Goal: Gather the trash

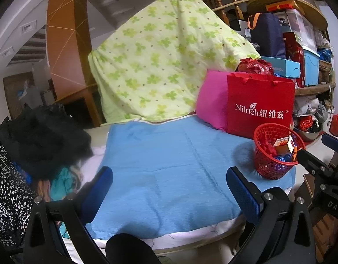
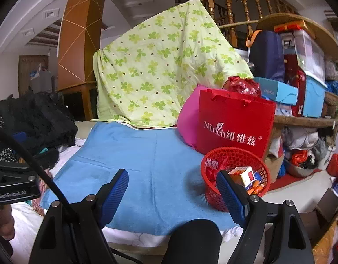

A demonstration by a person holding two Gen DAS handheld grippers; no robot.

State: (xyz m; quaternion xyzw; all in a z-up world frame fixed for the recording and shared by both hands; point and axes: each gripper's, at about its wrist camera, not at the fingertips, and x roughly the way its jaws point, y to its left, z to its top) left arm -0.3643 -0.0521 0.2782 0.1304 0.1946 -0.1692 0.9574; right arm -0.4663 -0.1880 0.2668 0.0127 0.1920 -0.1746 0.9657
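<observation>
- Trash sits in the red basket (image 2: 234,176), at four o'clock on the blue blanket (image 2: 147,165): we spot an orange-and-white carton (image 2: 245,173) and wrappers inside.
- Blanket looks bare to us, so we judge collecting nearly finished; no loose scrap shows.
- Left gripper (image 1: 169,189) hangs released, jaws wide, nothing between. Right gripper (image 2: 172,189) likewise spread and empty, one finger overlapping the basket rim.
- Around us: red gift bag (image 2: 234,125) at two o'clock, pink pillow (image 2: 188,121) beside it, dark clothes (image 1: 43,140) at nine o'clock. Nothing blocks us.
</observation>
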